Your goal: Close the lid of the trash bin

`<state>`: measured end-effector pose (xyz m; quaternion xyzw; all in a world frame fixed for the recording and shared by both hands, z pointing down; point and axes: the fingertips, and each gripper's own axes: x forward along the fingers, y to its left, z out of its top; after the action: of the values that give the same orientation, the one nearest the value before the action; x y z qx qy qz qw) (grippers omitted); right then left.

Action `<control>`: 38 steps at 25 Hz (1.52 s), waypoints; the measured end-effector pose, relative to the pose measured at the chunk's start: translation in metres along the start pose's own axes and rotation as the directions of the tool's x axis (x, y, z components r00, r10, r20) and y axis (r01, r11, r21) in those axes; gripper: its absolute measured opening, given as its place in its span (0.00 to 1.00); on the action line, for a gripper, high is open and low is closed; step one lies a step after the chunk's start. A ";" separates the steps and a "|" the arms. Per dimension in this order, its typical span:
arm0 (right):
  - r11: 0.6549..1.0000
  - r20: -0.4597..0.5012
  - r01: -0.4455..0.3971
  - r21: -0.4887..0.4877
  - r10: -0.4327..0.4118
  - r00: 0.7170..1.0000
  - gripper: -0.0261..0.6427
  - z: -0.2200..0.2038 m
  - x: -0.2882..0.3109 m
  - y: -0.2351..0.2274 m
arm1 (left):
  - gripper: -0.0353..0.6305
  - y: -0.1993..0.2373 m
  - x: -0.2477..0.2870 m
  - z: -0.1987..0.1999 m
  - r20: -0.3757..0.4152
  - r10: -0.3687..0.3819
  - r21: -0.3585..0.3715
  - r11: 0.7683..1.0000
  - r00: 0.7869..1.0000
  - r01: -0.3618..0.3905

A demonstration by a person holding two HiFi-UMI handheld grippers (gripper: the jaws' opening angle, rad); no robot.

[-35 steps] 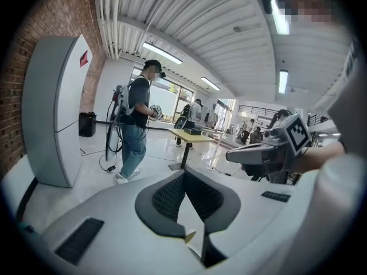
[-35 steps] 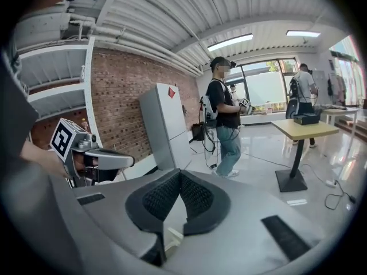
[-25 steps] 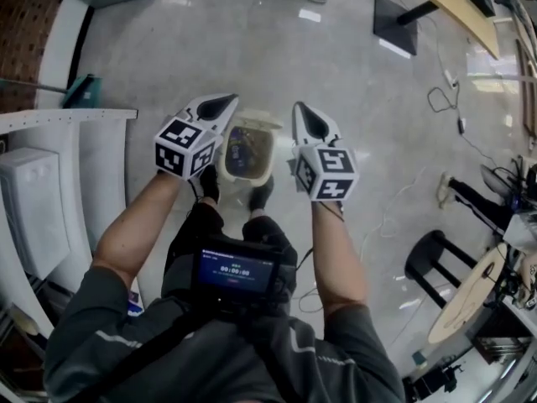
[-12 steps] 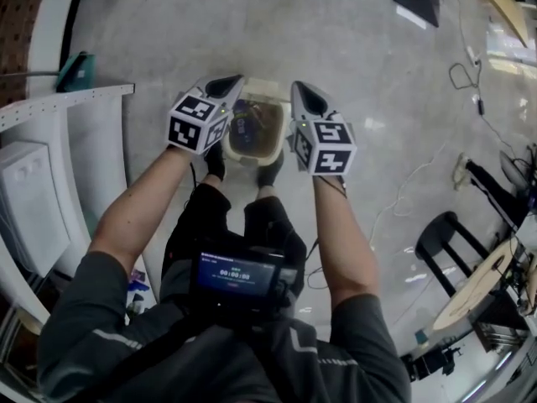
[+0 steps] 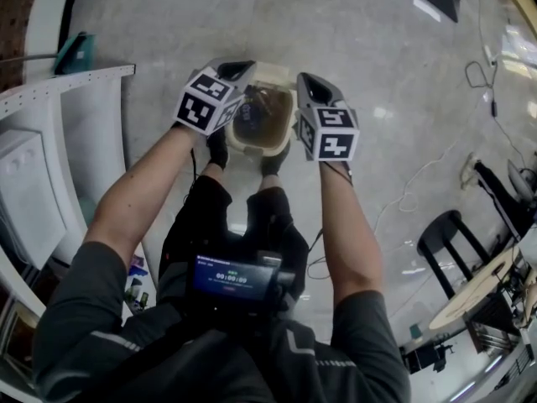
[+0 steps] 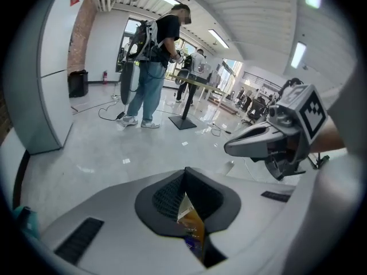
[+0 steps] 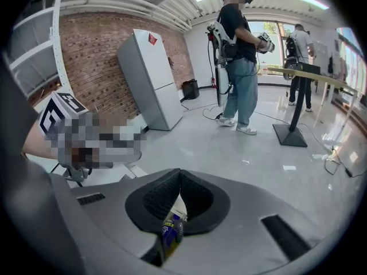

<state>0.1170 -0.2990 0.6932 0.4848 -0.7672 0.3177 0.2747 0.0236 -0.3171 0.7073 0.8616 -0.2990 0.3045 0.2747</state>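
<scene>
L gripper & R gripper: jaws shut, nothing held, either side of open beige plastic trash bin, w/ rubbish inside.

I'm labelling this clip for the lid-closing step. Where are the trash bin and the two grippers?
trash bin [image 5: 254, 149]: head view, pale rim nearest the person.
left gripper [image 5: 237, 67]: head view, closed jaw tips.
right gripper [image 5: 308, 80]: head view, closed jaw tips.
</scene>
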 end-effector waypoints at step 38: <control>0.920 -0.220 -0.181 -0.348 0.108 0.970 0.30 -0.055 -0.001 0.027 | 0.21 -0.033 -0.004 -0.056 -0.326 -0.106 0.588 0.755 0.939 0.289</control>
<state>0.0987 -0.2483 0.7226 0.3333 -0.8157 0.2351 0.4103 0.0232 -0.2570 0.7315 0.8799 -0.0458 0.4712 0.0410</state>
